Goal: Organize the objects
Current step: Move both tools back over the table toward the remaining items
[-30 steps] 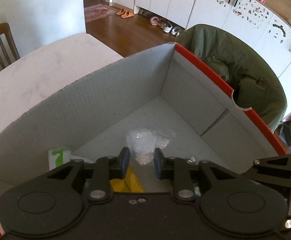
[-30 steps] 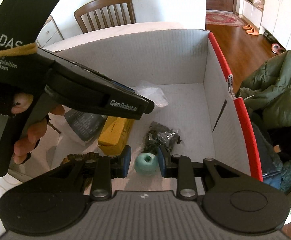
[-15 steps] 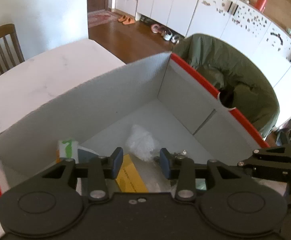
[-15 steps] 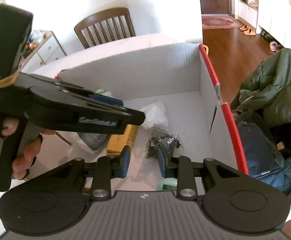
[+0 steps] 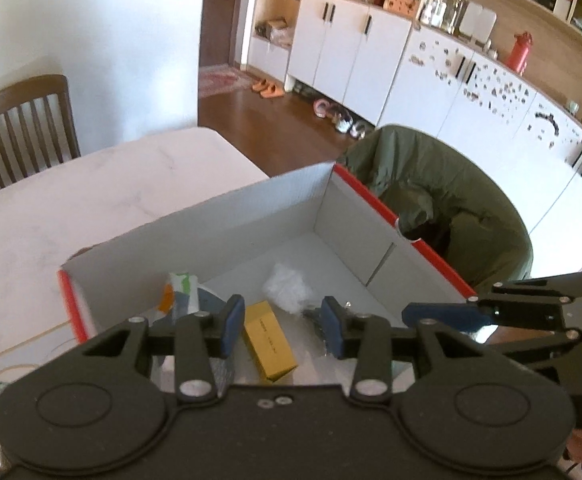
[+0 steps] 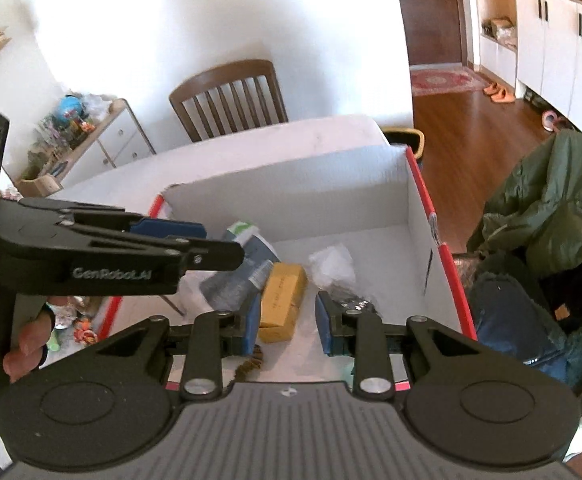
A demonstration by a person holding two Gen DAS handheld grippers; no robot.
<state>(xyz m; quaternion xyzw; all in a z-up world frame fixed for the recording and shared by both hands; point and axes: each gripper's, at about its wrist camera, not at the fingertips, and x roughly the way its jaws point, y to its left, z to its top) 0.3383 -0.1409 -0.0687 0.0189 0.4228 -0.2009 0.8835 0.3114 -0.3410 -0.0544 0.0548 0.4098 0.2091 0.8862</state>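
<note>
Both tongs risen, empty; yellow carton beside crumpled plastic.

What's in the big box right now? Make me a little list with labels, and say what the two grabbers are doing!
container: white cardboard box with red edges, on the table
inside: yellow carton, clear plastic bag, dark crinkly packet, grey pouch
left hand-held gripper: open, empty, above the box
right hand-held gripper: open, empty, above the box
</note>
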